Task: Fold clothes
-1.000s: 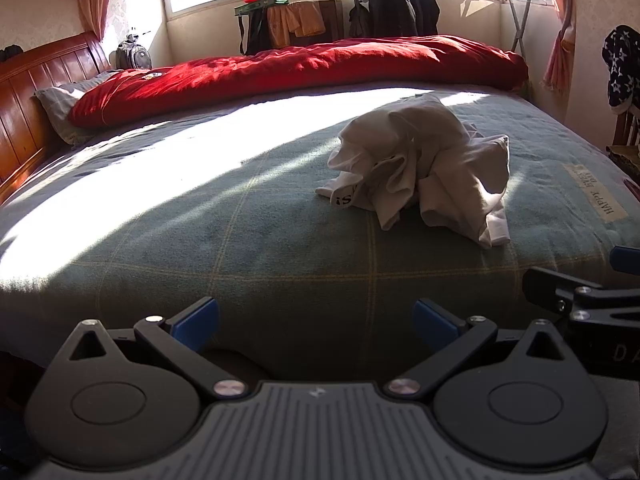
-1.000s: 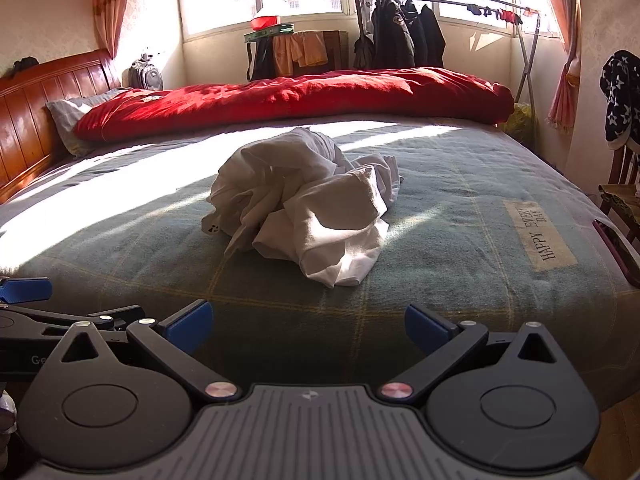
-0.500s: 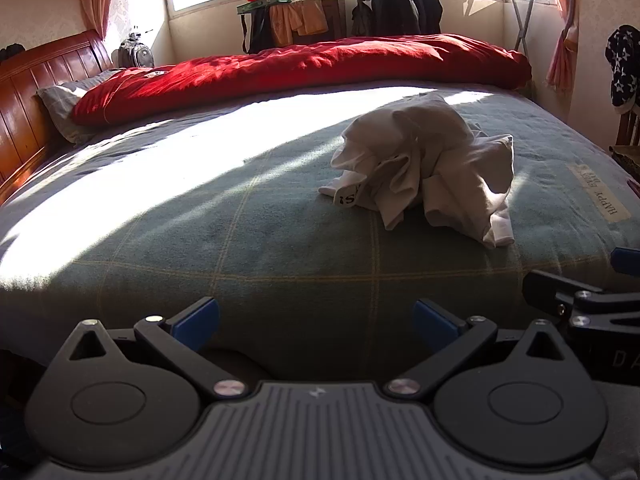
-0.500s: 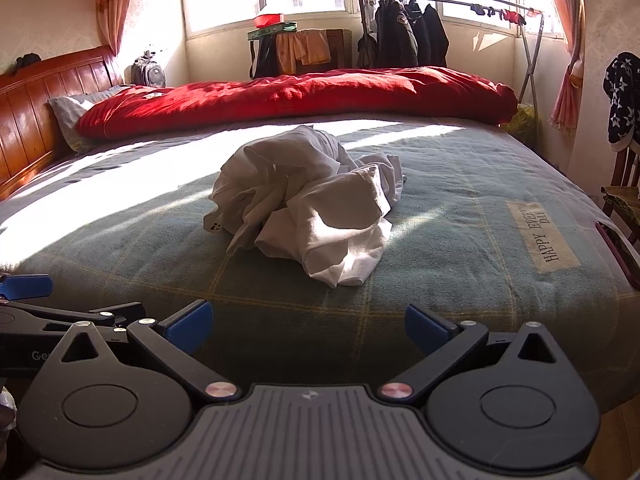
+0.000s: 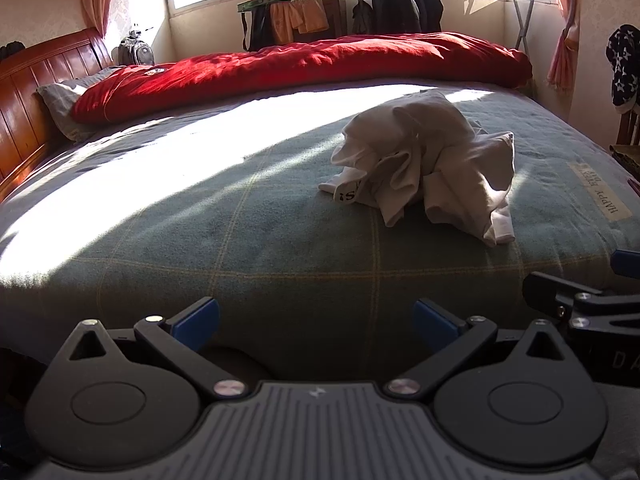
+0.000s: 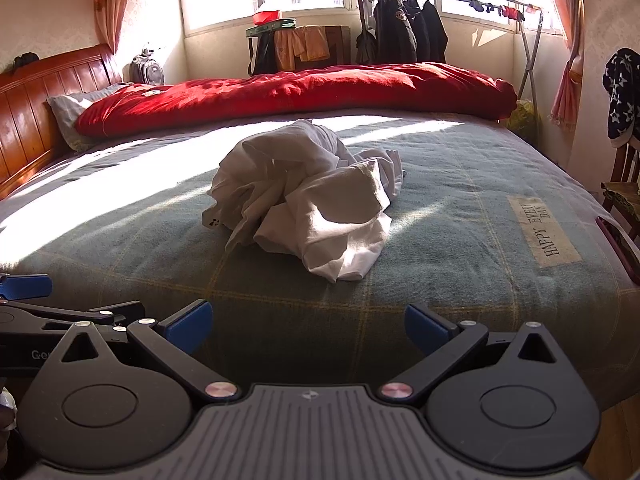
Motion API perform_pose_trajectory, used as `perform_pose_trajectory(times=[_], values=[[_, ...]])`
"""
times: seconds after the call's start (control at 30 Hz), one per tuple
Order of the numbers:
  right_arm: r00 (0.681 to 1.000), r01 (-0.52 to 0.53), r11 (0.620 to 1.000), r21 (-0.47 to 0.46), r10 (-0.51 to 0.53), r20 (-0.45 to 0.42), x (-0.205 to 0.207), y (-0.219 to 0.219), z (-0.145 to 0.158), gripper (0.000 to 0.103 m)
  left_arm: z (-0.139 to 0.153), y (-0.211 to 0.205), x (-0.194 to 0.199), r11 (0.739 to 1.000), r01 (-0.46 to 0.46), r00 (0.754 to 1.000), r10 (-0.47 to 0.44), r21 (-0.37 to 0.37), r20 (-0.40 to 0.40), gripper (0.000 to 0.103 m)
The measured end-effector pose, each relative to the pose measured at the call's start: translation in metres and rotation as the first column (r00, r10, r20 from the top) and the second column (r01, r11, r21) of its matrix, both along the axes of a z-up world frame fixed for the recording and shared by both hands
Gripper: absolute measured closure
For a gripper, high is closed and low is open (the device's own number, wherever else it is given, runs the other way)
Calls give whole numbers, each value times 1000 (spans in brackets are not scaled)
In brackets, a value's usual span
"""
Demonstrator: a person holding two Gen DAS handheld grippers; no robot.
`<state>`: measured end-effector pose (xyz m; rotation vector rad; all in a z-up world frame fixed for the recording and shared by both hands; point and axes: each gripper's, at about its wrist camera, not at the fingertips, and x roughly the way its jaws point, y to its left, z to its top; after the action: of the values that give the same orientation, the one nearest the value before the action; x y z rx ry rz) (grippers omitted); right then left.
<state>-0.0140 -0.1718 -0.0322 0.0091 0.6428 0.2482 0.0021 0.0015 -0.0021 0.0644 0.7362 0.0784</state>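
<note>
- The left gripper (image 5: 316,318) has its blue-tipped jaws spread wide apart with nothing between them, poised at the near edge of the bed, clear of the cloth.
- The right gripper (image 6: 308,322) is likewise spread wide and empty, just beside the left one at the same near edge.
- Ahead of both lies a crumpled white garment (image 6: 308,200), bunched in a heap on the grey-green blanket (image 6: 460,208), well apart from either set of jaws; it sits right of centre in the left wrist view and about centre in the right.
- A label reading "HAPPY EVERY DAY" (image 6: 544,230) is sewn on the blanket to the right of the heap.
- A rolled red quilt (image 5: 304,68) runs along the far side of the bed.
- A wooden headboard (image 5: 36,92) stands at the left.
</note>
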Motion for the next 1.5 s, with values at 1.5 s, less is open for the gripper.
perform_pose_trajectory(times=[1.5], values=[[999,-15,1000,-26,14,-48,22,4,-10,0,-12,2,21,1000,-30,998,30,-4,-50,0]])
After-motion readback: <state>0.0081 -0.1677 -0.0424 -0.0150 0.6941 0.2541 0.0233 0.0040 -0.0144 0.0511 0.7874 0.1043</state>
